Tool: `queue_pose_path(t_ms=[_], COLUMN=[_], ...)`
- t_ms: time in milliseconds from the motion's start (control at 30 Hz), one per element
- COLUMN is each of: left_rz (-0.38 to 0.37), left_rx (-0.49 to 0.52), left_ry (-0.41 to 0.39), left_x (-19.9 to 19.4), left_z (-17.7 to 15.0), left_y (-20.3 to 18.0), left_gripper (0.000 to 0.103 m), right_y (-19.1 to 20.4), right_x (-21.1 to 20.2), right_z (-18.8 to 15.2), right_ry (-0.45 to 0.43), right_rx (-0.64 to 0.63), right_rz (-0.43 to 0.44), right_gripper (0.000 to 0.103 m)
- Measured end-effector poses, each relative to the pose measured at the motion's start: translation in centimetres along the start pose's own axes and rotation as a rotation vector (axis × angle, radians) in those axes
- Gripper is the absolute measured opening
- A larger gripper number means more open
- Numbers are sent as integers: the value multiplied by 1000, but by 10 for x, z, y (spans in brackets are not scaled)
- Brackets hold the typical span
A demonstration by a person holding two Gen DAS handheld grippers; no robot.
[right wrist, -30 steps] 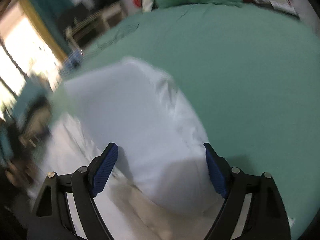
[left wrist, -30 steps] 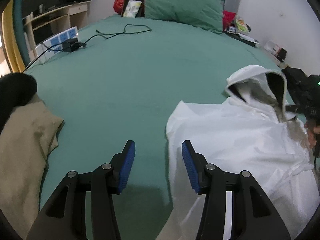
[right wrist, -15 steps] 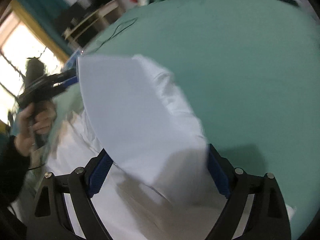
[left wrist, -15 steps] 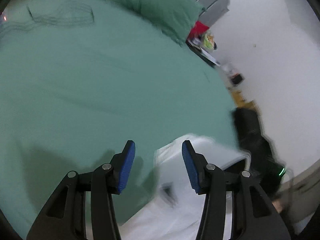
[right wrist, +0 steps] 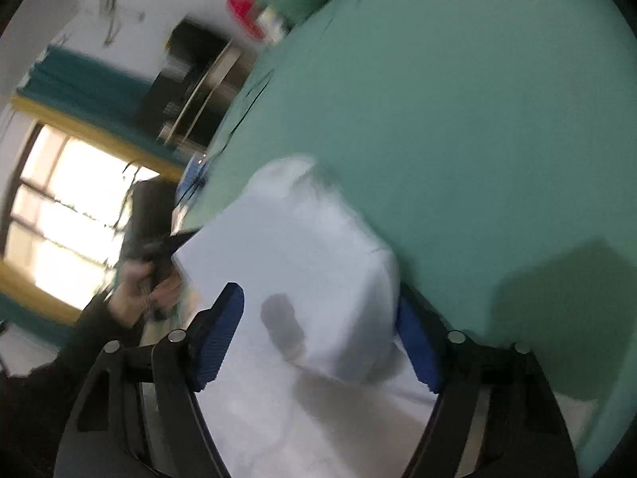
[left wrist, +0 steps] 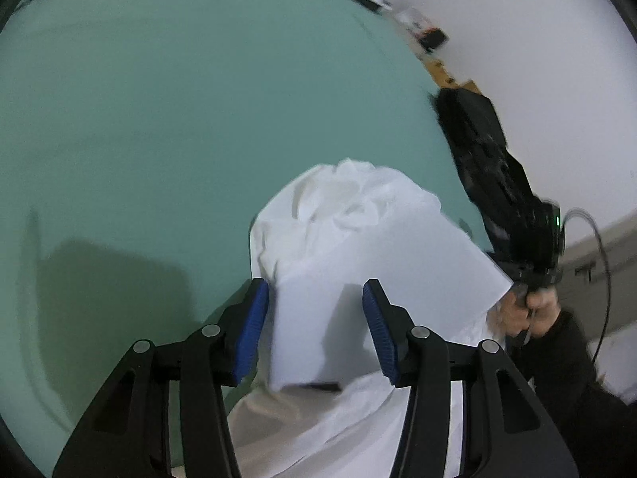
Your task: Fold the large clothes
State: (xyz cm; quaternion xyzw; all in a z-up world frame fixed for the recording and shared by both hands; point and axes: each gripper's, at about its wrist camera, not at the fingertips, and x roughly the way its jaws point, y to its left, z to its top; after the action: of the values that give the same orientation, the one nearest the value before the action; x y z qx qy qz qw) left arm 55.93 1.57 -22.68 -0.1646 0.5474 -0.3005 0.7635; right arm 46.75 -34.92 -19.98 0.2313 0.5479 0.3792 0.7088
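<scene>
Left gripper (left wrist: 314, 324): nearest the left wrist camera; its blue pads (left wrist: 251, 332) stand apart with white cloth lying between them, and neither pad visibly presses the cloth, so it reads as released.
Right gripper (right wrist: 318, 338): nearest the right wrist camera; its fingers are spread wide, with the cloth bulging between the blue pads (right wrist: 218, 336). The right-side pad touches or sits just behind the cloth's edge; whether anything is pinched I cannot tell.
White garment (left wrist: 358, 247): the task's thing, lying on the green bedsheet at the near edge of the bed, under and ahead of both grippers. Plain white, thin, creased; one broad flat panel is raised as a fold, and a rumpled bunch sits at its far end.
Garment in right view (right wrist: 302, 263): same white cloth, with a smooth panel over a looser layer below. A grey smudge-like patch shows near the pads; blur hides what it is.
Bedsheet (left wrist: 167, 111): green, smooth, stretching away beyond the garment.
Person's hand (left wrist: 529, 310): just beside the garment's right corner, gripping a black handle.
Far things beyond the bed: small boxes and papers (left wrist: 422, 30) along the white wall, too blurred to read any writing.
Shelf unit (right wrist: 199, 91): far past the bed, its contents smeared by blur.
Window (right wrist: 67, 207): bright, left of the bed.
</scene>
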Motion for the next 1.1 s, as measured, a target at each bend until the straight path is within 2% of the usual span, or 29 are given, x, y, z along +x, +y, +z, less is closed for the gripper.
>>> queue_pose_path(t_ms=[33,67,100,167,200,333,367,400,433,467,500,567,700,767,833,900,1033,1100], left_rz=[-7,-14,-23,-23,-7,143,184,224,282,343,379,474,572,598,602,580,530,534], left_rx=[9,-1,-19,-36,-32,77,102,120,138,164,184,241,325,355,338,292,217,206], left_ry=[2,5,9,7,-1,10,12,6,-6,-26,-61,-146,-245,-277,-307,-320,-312,-300], left_x=[-1,-3,-4,-4,-3,7,10,12,13,13,10,1,-9,-13,-21,-30,-45,-52], left_z=[-1,-1,0,1,-1,-1,-1,-1,-2,-3,-5,-14,-45,-67,-80,-93,-126,-146], left_y=[1,3,5,5,1,-28,-34,-39,-44,-49,-54,-71,-103,-116,-124,-127,-123,-120], left_gripper=[52,52,52,52,52,52,52,48,32,30,22,17,15,15,15,15,15,15], right_y=[10,13,17,34,50,111,125,134,136,139,138,134,121,119,122,127,137,138], right_x=[13,18,22,29,32,55,65,71,72,77,81,83,95,98,95,89,79,74], right_z=[0,-1,-3,0,2,-12,-19,-24,-28,-35,-42,-59,-119,-139,-156,-166,-177,-183], right_ry=[54,95,119,116,98,-9,-47,-88,-122,-156,-175,-220,-254,-249,-246,-237,-170,-123], right_rx=[-49,-95,-130,-249,-355,-779,-868,-924,-962,-1003,-1033,-1095,-1332,-1390,-1408,-1387,-1342,-1289], right_rz=[-39,-85,-118,-234,-350,-777,-857,-919,-969,-1026,-1065,-1141,-1308,-1340,-1333,-1295,-1188,-1153], right_gripper=[53,27,22,19,18,15,15,15,15,15,15,15,15,16,17,21,22,23])
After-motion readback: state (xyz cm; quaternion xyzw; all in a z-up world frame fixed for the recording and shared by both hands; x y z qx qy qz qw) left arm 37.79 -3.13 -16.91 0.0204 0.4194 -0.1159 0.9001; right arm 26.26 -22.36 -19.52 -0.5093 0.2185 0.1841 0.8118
